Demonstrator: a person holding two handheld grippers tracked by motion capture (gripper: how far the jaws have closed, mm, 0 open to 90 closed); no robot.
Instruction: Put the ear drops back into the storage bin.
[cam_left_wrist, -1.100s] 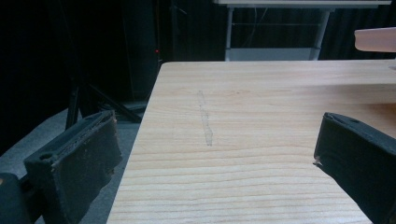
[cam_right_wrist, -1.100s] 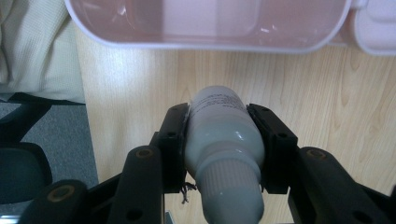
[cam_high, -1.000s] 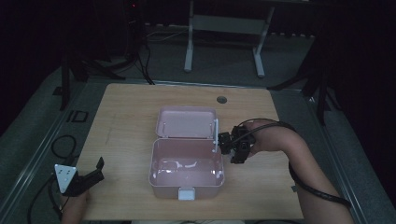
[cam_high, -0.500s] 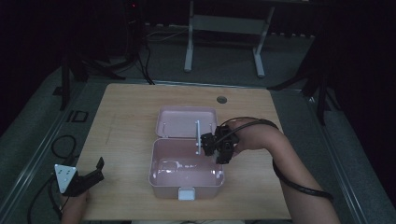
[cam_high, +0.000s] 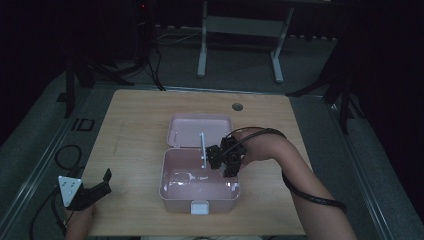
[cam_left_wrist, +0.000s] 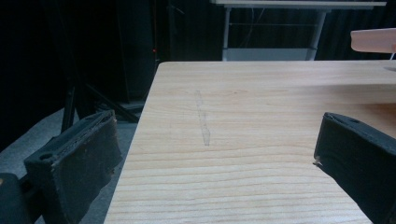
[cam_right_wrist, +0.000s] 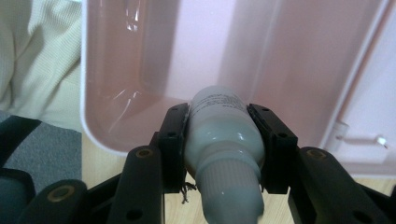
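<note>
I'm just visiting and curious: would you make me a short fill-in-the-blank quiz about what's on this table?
1. The right tongs grip a white plastic ____ by its body.
2. The open plastic storage box on the light wooden table is coloured ____.
3. The left tongs hold nothing; their jaws stand ____.
4. The box's hinged lid lies ____ on the table.

Missing words: bottle; pink; open; open

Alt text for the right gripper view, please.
The right gripper clamps a small white bottle between its black fingers, held over the open pink box on the wooden table.
</note>
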